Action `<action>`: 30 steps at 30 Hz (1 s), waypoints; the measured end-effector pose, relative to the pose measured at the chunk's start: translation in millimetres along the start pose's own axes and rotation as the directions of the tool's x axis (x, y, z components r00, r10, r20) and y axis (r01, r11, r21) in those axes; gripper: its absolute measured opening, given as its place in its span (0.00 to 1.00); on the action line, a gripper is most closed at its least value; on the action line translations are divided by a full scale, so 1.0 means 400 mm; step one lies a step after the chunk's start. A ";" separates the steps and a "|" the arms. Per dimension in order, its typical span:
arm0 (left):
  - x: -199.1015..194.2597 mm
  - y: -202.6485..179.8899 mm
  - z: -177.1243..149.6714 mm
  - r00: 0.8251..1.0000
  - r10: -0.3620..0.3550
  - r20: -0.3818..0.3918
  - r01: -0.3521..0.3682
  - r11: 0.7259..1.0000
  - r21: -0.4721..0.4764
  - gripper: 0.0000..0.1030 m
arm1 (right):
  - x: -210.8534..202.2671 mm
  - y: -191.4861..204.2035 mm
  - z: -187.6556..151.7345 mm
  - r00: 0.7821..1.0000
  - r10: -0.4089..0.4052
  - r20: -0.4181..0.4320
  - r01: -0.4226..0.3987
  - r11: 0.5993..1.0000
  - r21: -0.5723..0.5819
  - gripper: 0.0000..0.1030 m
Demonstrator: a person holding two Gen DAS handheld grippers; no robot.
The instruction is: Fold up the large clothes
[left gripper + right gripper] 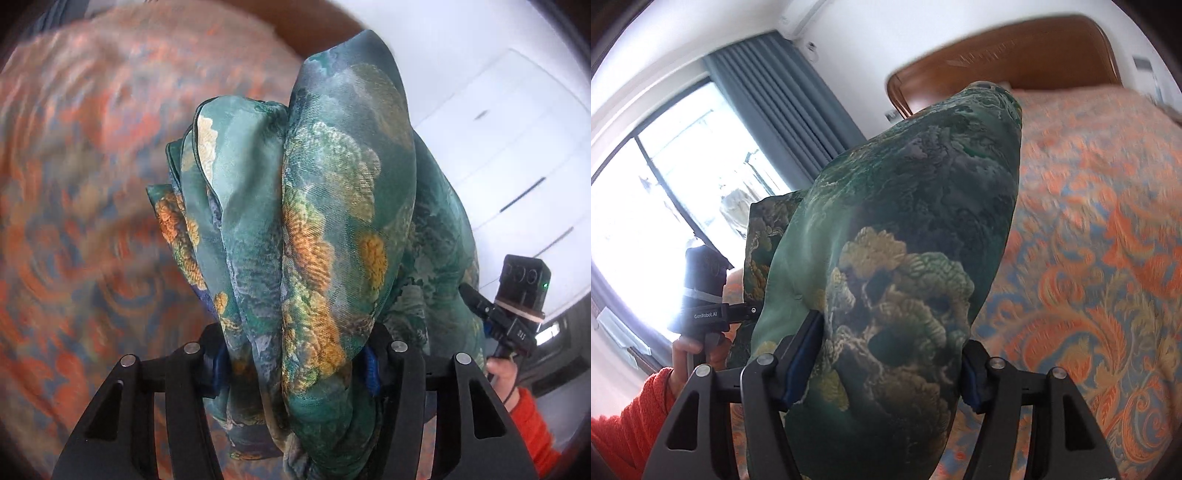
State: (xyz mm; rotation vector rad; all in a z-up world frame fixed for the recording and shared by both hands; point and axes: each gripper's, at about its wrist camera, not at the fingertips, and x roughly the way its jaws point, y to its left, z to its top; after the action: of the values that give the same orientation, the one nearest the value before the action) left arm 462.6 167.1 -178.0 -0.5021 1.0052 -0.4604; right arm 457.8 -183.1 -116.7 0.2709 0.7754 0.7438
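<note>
Jaws of two grippers [295,363] [892,363], one garment [332,206].

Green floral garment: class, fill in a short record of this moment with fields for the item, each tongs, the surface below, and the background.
item: green satin garment with gold floral print, bunched in thick folds
left tongs: shut on the garment, blue pads pressing a thick bundle
right tongs: shut on the garment, fabric bulging between the pads
surface below: bed with orange and blue paisley bedspread, blurred
background: brown wooden headboard, grey-blue curtain, bright window
person: orange knitted sleeve
</note>
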 end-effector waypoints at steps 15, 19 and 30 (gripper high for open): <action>-0.219 -0.170 -0.228 0.841 0.336 0.424 -0.454 0.864 0.217 1.00 | -0.097 -0.144 -0.148 0.980 -0.196 -0.023 0.197 0.972 0.128 0.89; -0.314 -0.281 -0.374 0.717 0.352 0.602 -0.565 0.800 0.204 1.00 | -0.245 0.009 -0.180 0.912 -0.395 0.107 0.403 0.912 -0.071 0.89; -0.336 -0.410 -0.643 0.699 0.410 0.586 -0.618 0.759 0.207 1.00 | -0.447 0.311 -0.467 0.752 -0.557 0.352 0.627 0.769 -0.123 1.00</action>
State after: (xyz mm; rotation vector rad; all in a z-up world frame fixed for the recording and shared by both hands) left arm 153.1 67.4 -104.4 0.0573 0.4718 0.0164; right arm 175.0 -225.9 -91.4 -0.0911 0.4331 0.1633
